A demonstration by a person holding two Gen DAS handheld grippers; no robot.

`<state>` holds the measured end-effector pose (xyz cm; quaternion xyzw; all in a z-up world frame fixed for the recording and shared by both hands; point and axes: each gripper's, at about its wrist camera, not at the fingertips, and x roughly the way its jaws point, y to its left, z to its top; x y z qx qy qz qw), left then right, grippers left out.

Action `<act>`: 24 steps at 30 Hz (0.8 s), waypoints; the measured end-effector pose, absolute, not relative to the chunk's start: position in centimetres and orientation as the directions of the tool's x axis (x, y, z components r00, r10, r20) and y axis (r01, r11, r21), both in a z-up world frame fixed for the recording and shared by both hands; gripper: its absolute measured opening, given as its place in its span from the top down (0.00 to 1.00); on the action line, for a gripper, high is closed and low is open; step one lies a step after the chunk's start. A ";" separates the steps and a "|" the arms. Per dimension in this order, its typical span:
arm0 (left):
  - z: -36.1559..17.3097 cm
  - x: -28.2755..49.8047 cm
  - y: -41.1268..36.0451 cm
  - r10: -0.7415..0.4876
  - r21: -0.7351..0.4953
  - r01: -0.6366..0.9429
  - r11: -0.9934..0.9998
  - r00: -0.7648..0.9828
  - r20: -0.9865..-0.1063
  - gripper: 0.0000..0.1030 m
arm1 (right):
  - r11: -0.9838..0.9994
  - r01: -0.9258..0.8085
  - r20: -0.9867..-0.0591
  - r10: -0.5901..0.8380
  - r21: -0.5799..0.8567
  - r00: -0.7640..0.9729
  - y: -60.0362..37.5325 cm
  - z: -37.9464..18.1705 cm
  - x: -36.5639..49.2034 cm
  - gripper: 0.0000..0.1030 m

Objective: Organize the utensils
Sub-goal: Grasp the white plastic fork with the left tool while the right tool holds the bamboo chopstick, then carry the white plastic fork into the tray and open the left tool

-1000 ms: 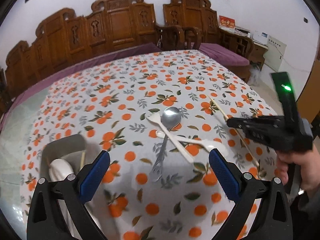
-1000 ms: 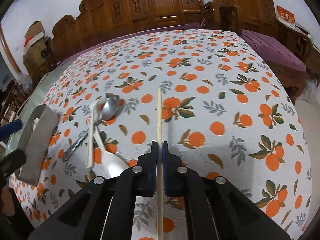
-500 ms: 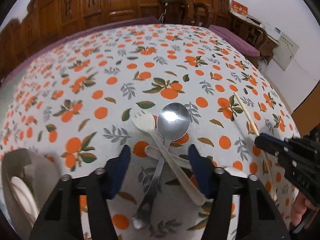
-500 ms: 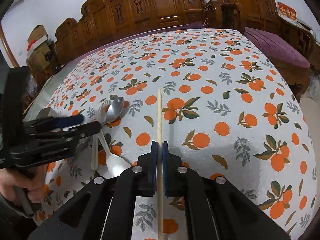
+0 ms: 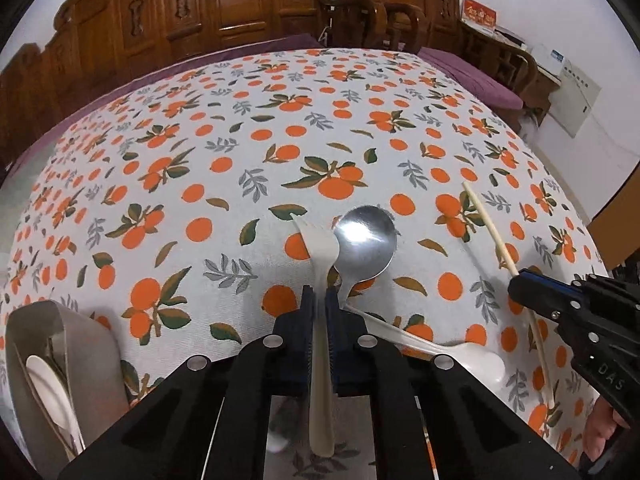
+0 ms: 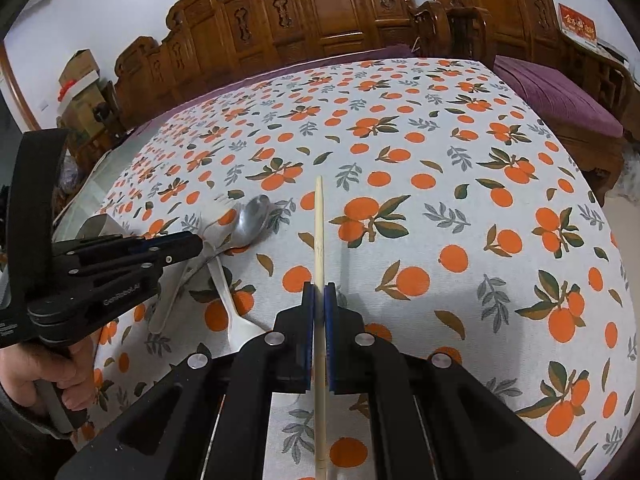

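Note:
My left gripper point(image 5: 319, 298) is shut on the handle of a white plastic fork point(image 5: 320, 248), whose tines point away over the tablecloth. A metal spoon point(image 5: 366, 242) lies just right of the fork. A white plastic spoon point(image 5: 452, 352) lies crosswise under them. My right gripper point(image 6: 319, 292) is shut on a wooden chopstick point(image 6: 319, 224) that points forward. The right gripper also shows in the left wrist view point(image 5: 520, 286) with the chopstick point(image 5: 486, 220). The left gripper shows in the right wrist view point(image 6: 192, 246) over the utensil pile.
A grey utensil holder point(image 5: 80, 344) with a white spoon point(image 5: 48, 388) inside lies at the near left. The table carries an orange-print cloth point(image 5: 280, 120). Carved wooden chairs point(image 5: 240, 8) stand behind the table's far edge.
My left gripper came down to the pile and closed from open onto the white fork's handle. My right gripper kept still with the chopstick.

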<state>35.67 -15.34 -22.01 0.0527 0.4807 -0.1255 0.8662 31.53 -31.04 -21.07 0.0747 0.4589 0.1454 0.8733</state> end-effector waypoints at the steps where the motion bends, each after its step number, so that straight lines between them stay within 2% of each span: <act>1: -21.8 35.5 -15.4 -0.165 -0.025 0.271 0.962 0.510 -0.844 0.95 | 0.947 -0.186 -0.781 0.320 0.261 0.535 -31.0 -21.1 31.5 0.94; 14: -16.6 30.4 -14.1 -0.197 -0.008 0.309 0.951 0.586 -0.786 0.95 | 0.946 -0.224 -0.789 0.321 0.236 0.524 -29.0 -21.0 31.2 0.94; 24: -13.0 25.7 -10.5 -0.200 -0.004 0.298 0.954 0.629 -0.751 0.95 | 0.931 -0.256 -0.749 0.362 0.260 0.555 -27.2 -18.9 29.1 0.94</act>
